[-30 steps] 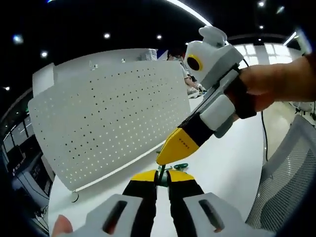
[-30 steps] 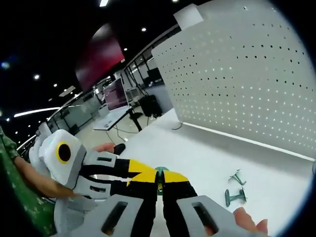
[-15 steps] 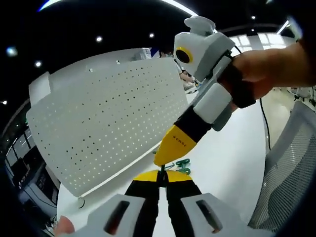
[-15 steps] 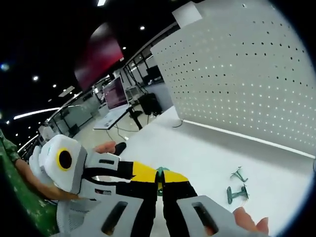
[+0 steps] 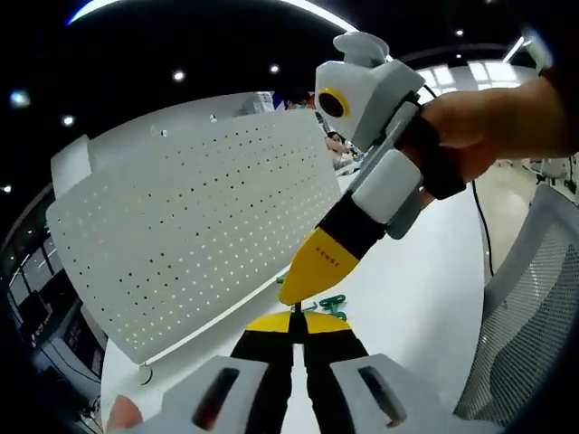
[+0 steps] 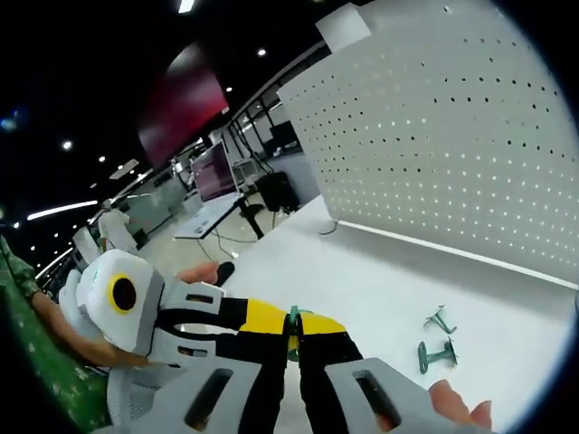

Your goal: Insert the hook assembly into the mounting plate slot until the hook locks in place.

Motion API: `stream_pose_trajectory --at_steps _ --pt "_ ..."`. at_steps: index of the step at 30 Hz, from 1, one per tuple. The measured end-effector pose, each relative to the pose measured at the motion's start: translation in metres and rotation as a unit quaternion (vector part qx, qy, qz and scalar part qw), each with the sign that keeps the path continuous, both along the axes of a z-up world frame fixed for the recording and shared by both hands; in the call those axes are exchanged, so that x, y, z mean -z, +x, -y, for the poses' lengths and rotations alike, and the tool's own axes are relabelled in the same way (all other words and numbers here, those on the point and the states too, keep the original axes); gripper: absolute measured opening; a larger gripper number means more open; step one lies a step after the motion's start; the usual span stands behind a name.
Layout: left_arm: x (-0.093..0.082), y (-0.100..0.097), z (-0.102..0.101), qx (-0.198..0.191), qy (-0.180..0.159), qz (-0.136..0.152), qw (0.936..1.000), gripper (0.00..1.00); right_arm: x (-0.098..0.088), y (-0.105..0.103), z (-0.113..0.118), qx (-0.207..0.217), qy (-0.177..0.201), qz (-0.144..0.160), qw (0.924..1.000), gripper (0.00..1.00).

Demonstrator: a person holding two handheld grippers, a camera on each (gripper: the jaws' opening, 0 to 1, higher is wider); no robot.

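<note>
Evidently both grippers pinch one green hook (image 5: 296,312): left gripper (image 5: 297,325) at lower centre, jaws narrow on it, right gripper (image 5: 303,287) meeting it from upper right, likely to steady it. Beyond, upper left, stands the pegboard (image 5: 181,226). Right gripper view adds spare hooks (image 6: 437,344) lying lower right on the table (image 6: 362,271).

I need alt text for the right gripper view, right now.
The right tongs are shut on a small green hook, with the left tongs meeting them from the left. A white perforated plate stands upright on the white table, where two more green hooks lie.
</note>
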State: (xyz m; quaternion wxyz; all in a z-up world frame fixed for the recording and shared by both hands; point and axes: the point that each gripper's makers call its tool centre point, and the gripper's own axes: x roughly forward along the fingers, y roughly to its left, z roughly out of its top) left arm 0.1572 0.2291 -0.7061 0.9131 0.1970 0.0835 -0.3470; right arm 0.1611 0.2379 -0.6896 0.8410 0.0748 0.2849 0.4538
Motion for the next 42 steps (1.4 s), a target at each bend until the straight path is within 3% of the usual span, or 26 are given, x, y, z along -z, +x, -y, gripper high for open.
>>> stream_pose_trajectory --at_steps 13,21,24,27,31,36,42 --pt "-0.002 -0.008 0.007 0.031 -0.012 -0.01 0.9994 0.03 -0.01 -0.005 0.012 0.0 0.022 0.001 0.9998 0.04" --pt "-0.012 -0.013 0.001 0.06 -0.045 -0.023 0.9969 0.03 -0.025 -0.008 0.023 -0.002 0.039 0.013 0.9992 0.04" --pt "-0.018 -0.017 -0.001 0.085 -0.068 -0.026 0.9938 0.03 -0.027 -0.009 0.027 -0.003 0.041 0.014 0.9991 0.04" --pt "-0.033 -0.03 0.004 0.138 -0.104 -0.026 0.9847 0.03 -0.027 -0.011 0.029 -0.006 0.039 0.014 0.9991 0.04" --pt "-0.047 -0.042 0.005 0.178 -0.112 -0.016 0.9775 0.03 -0.029 -0.018 0.025 -0.02 0.053 -0.001 0.9984 0.04" --pt "-0.057 -0.052 0.003 0.202 -0.112 -0.007 0.9729 0.03 -0.028 -0.028 0.019 -0.042 0.057 -0.026 0.9972 0.04" --pt "-0.058 -0.06 0.002 0.217 -0.109 -0.004 0.9701 0.03 -0.034 -0.04 0.012 -0.067 0.105 -0.096 0.9876 0.04"
